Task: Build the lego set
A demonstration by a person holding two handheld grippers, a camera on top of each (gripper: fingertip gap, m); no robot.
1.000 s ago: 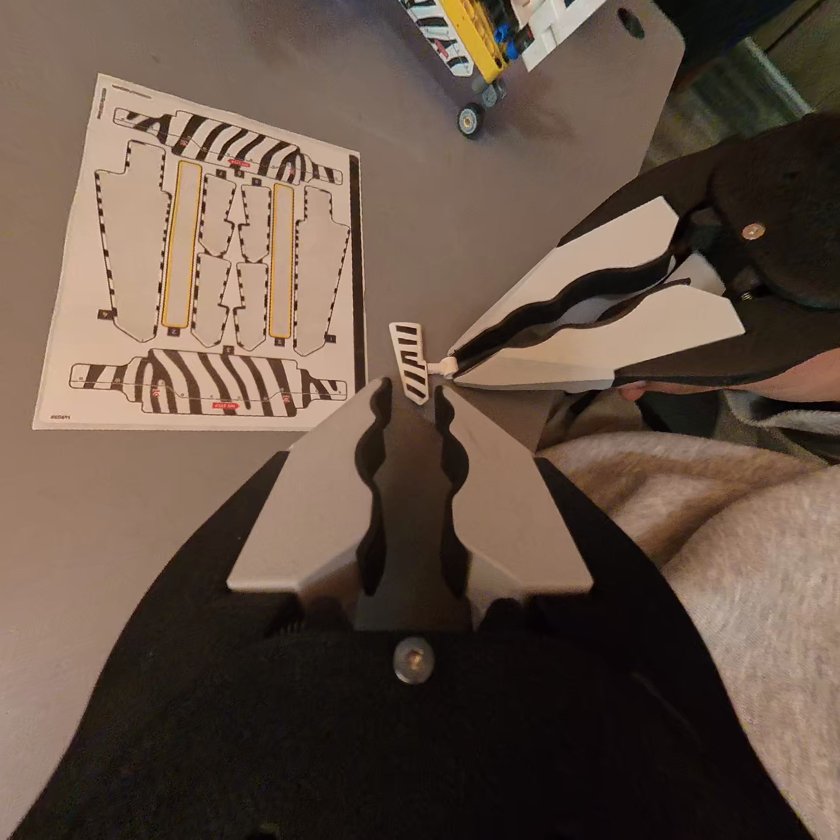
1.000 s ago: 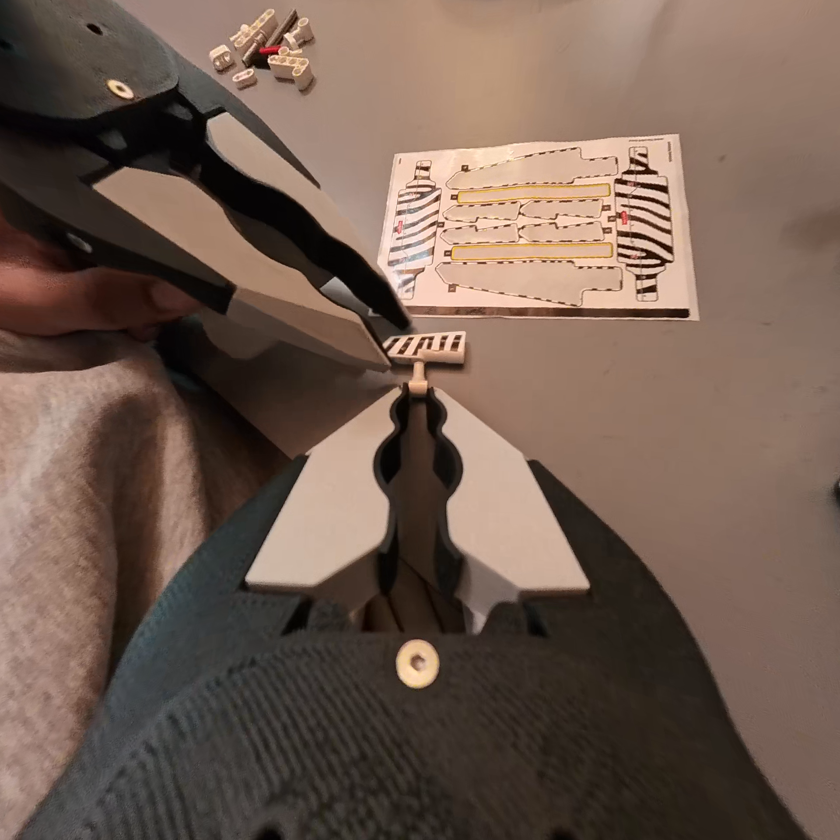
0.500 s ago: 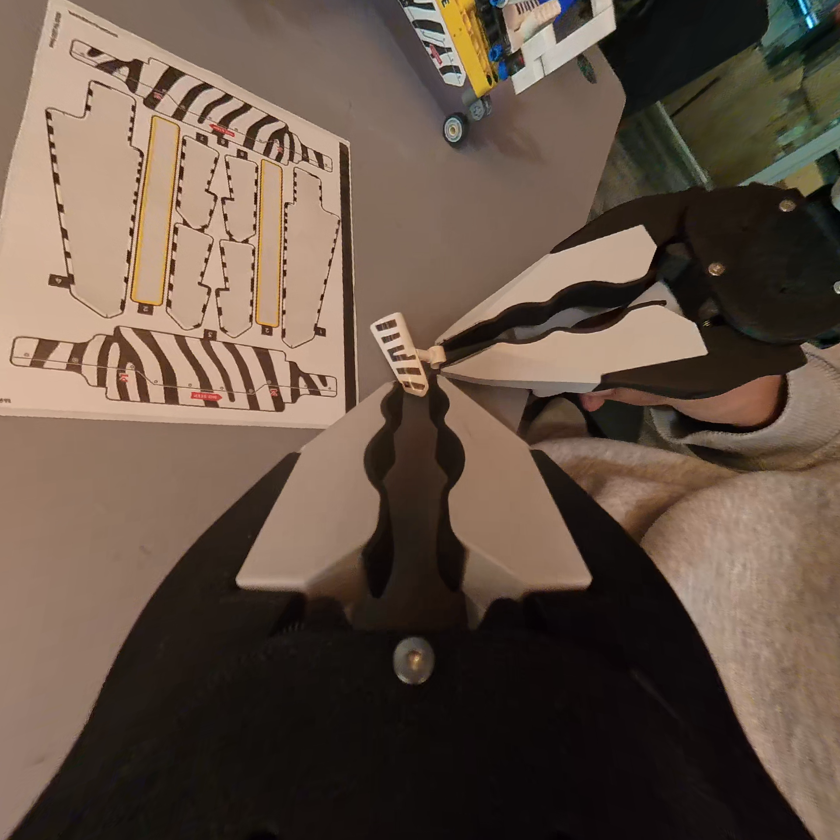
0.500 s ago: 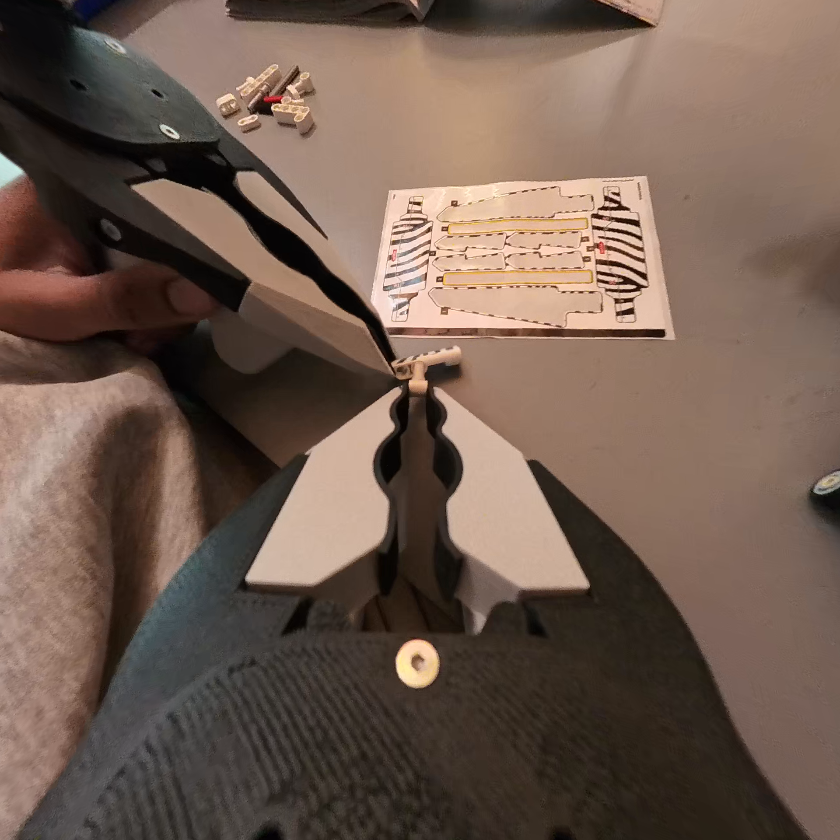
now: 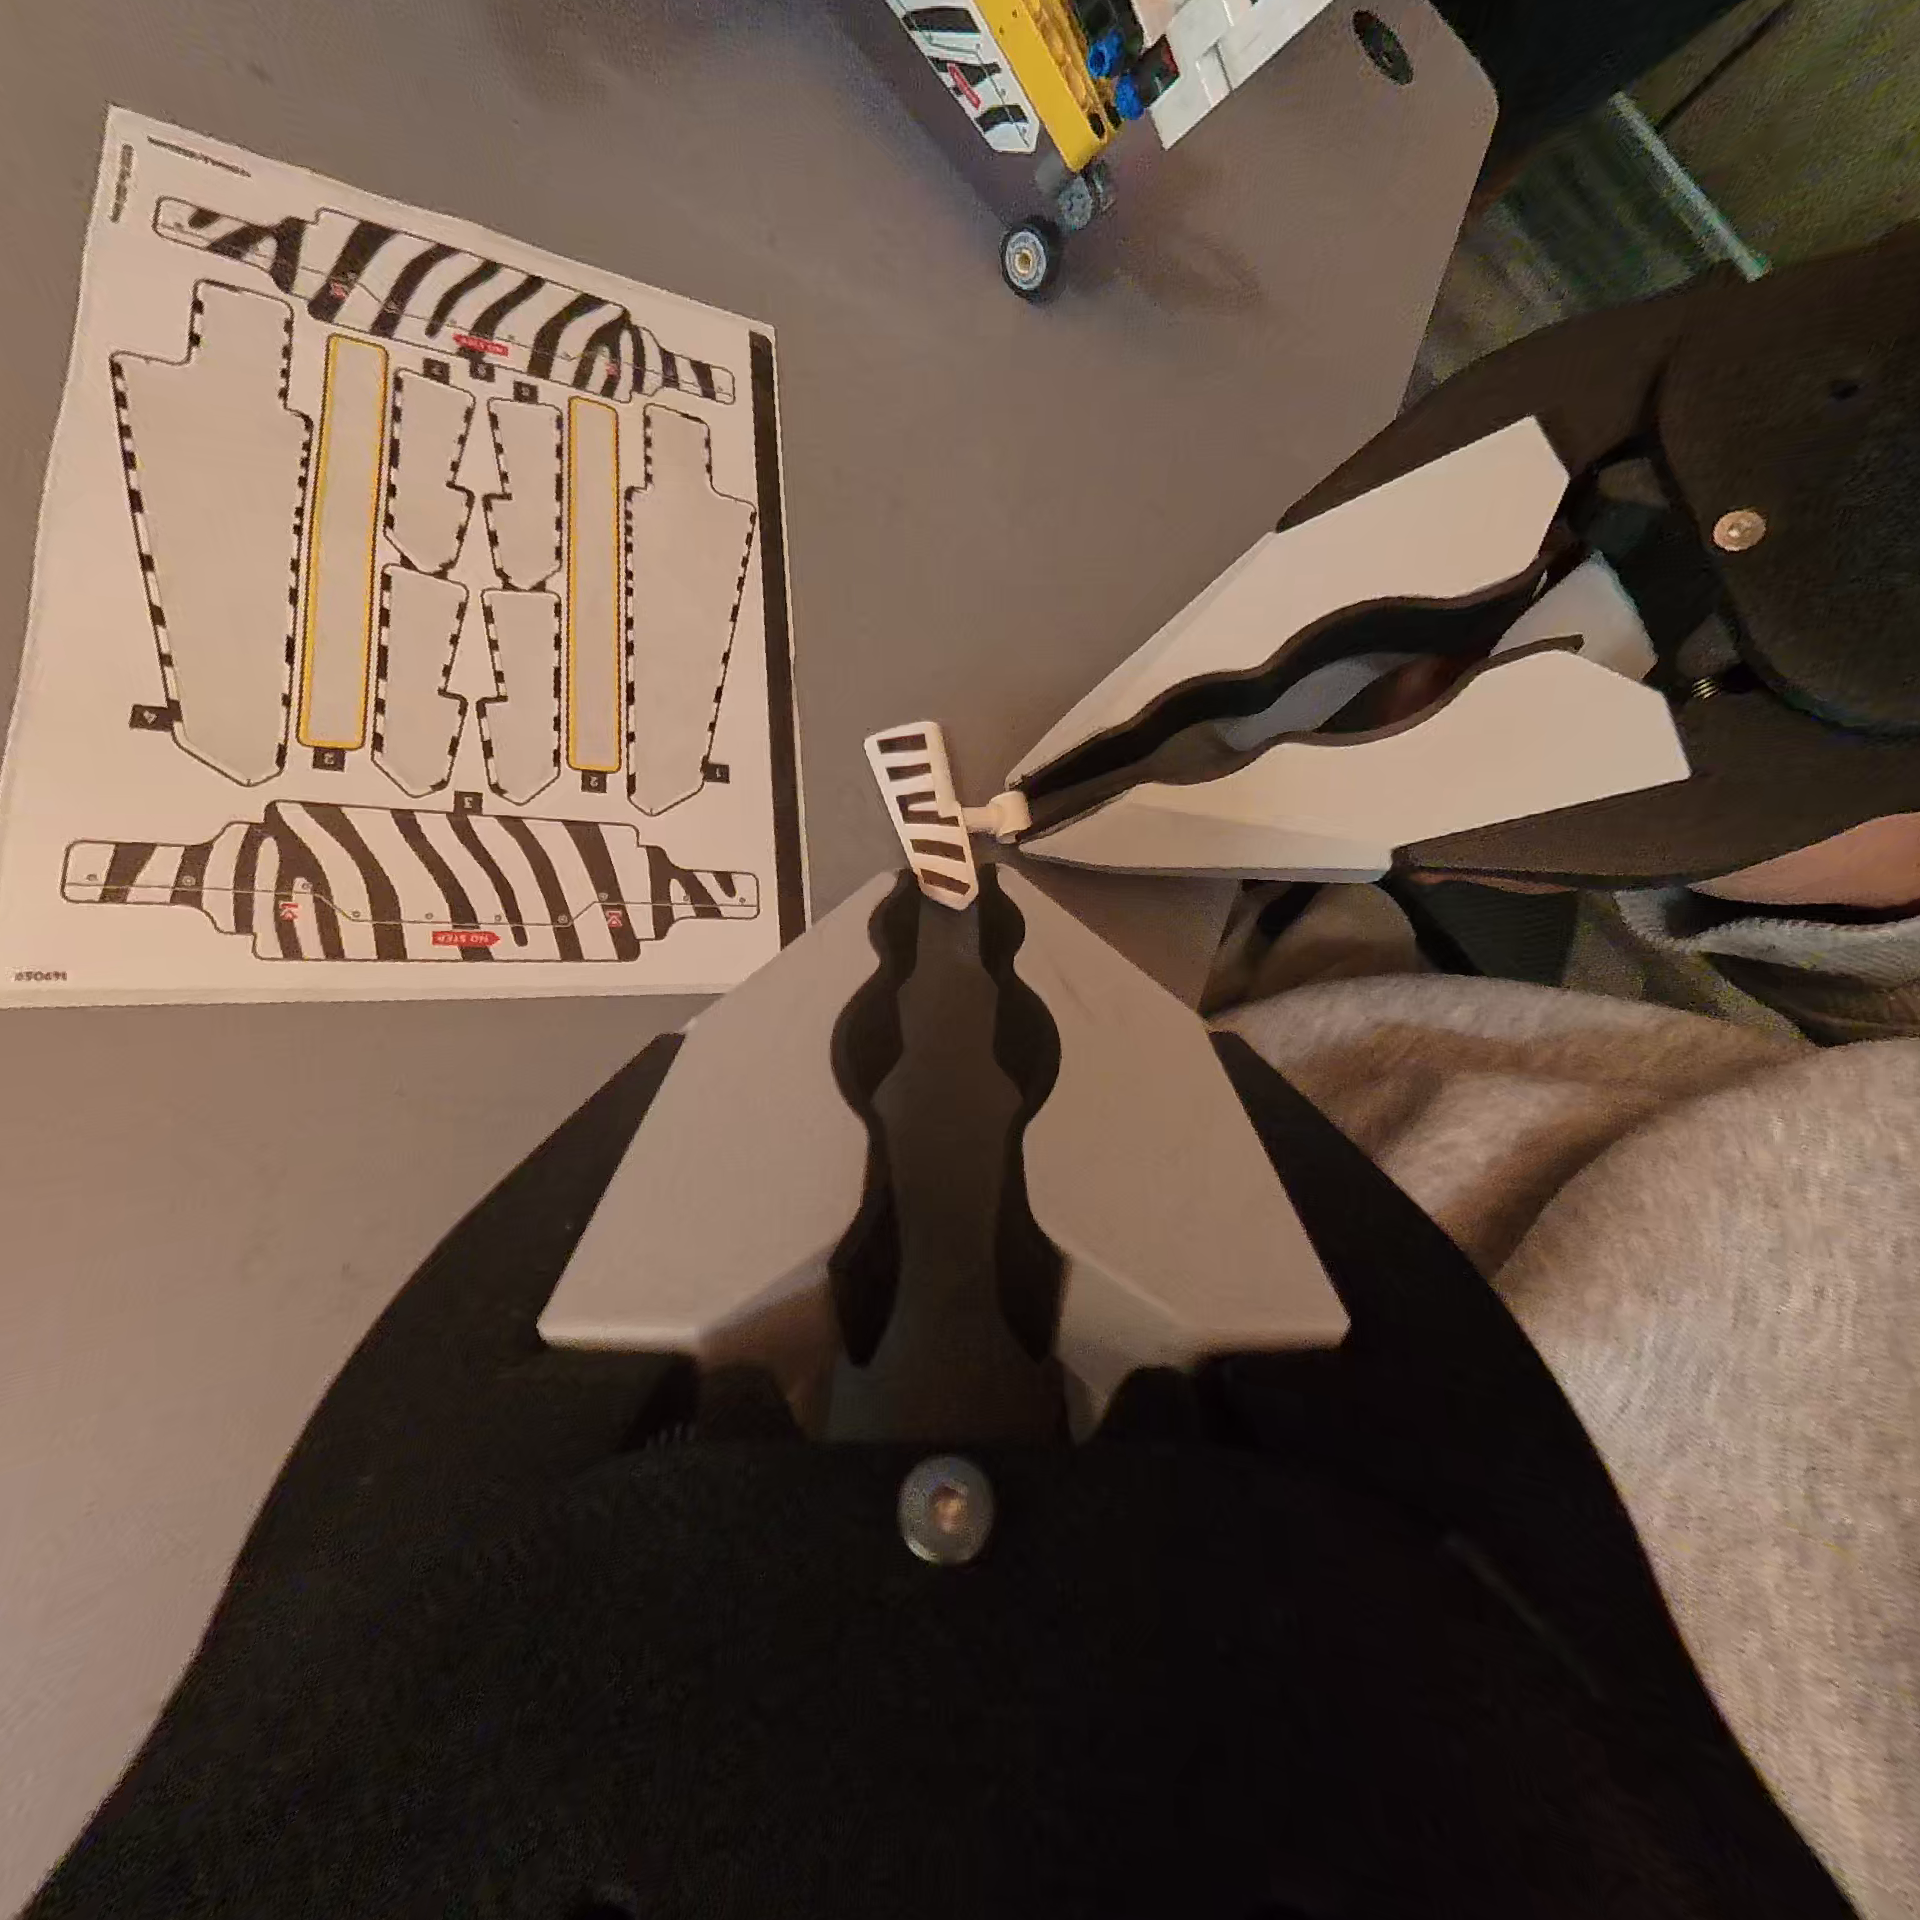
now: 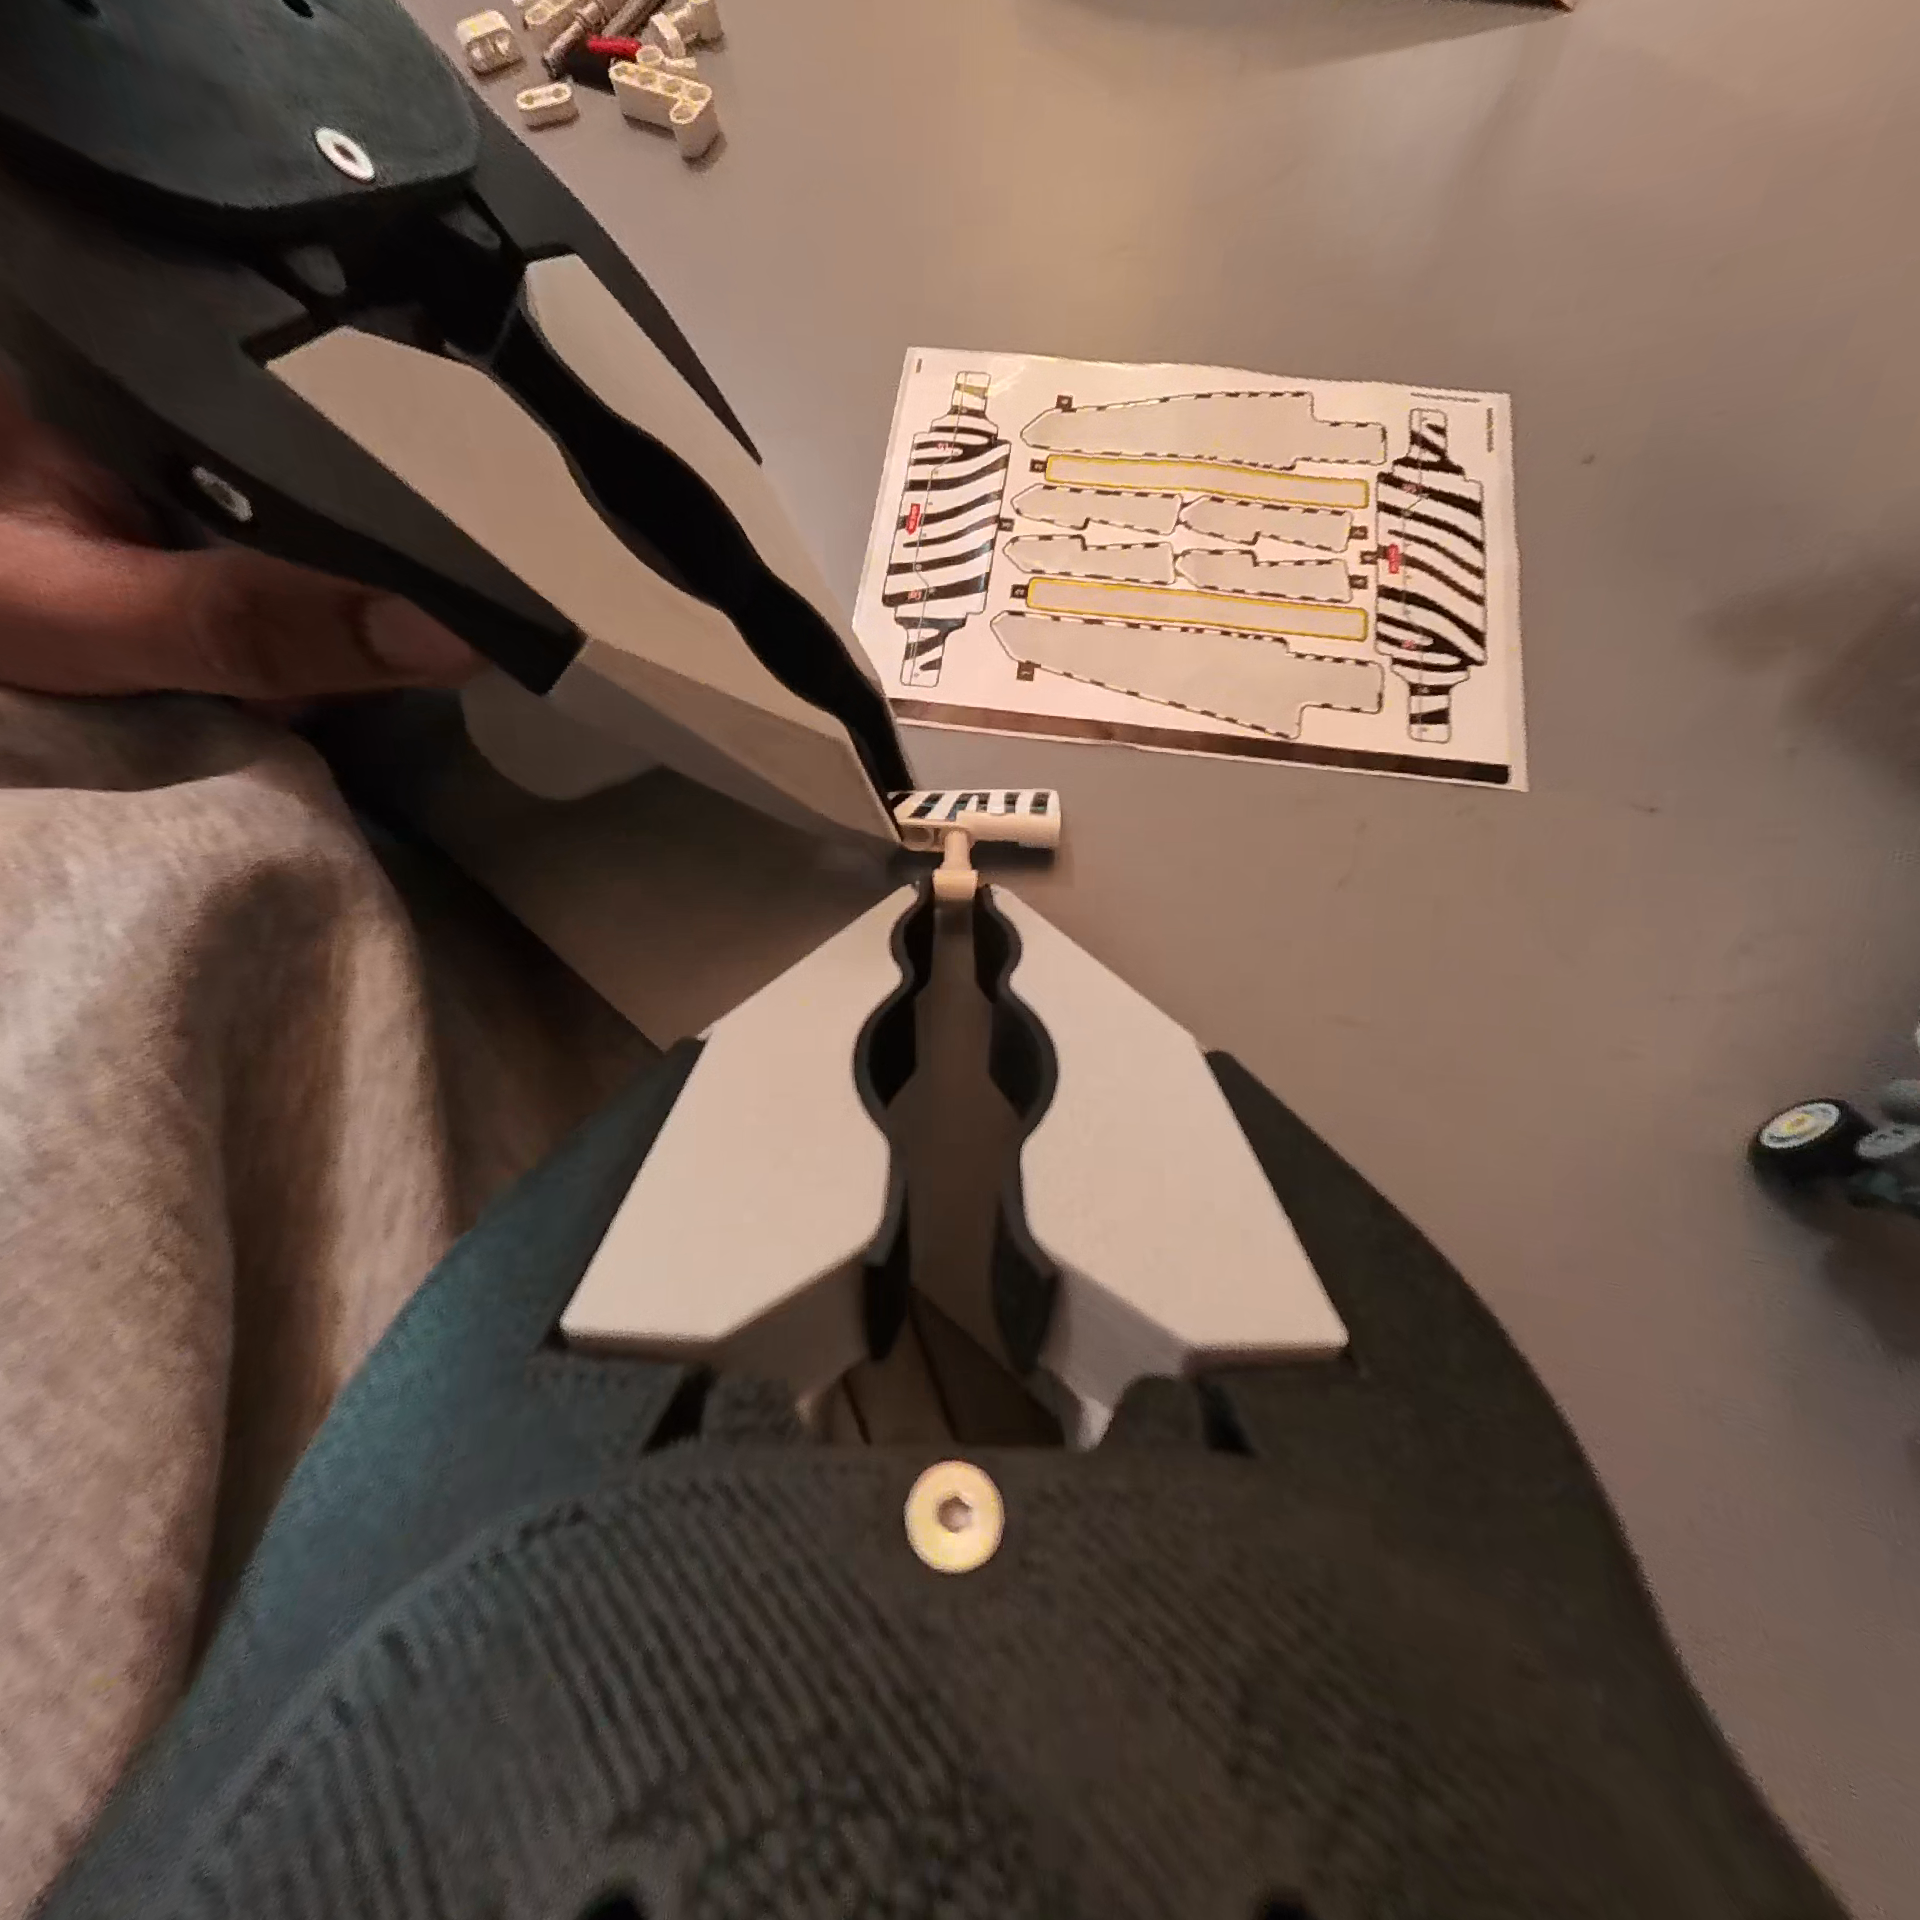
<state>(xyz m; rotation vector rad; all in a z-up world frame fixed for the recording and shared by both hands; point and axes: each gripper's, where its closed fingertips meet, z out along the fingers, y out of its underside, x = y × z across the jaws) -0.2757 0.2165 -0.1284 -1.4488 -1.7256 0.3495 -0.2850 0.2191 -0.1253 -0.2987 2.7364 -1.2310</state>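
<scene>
A small white T-shaped lego piece with a black-striped sticker [image 5: 920, 810] is held between both grippers above the grey table's near edge. My left gripper [image 5: 943, 894] has its fingertips closed on the lower end of the striped bar. My right gripper [image 6: 953, 888] is shut on the piece's short white stem. The piece also shows in the right wrist view [image 6: 977, 810], with the left gripper [image 6: 891, 816] on its left end. The right gripper [image 5: 1018, 821] comes in from the right in the left wrist view.
A sticker sheet with zebra stripes [image 5: 416, 582] lies flat on the table [image 5: 1039, 468]; it also shows in the right wrist view [image 6: 1205, 561]. A partly built model with a yellow part and wheels [image 5: 1049, 94] stands far off. Loose white pieces [image 6: 623, 73] lie at the back. A grey sweater [image 5: 1558, 1299] fills the near side. My left and right fingertips are right by each other.
The left gripper's fingers have narrowed onto the striped bar's end. The piece tipped edge-on half a second ago and now shows its striped face again. The right gripper keeps hold of the stem.
</scene>
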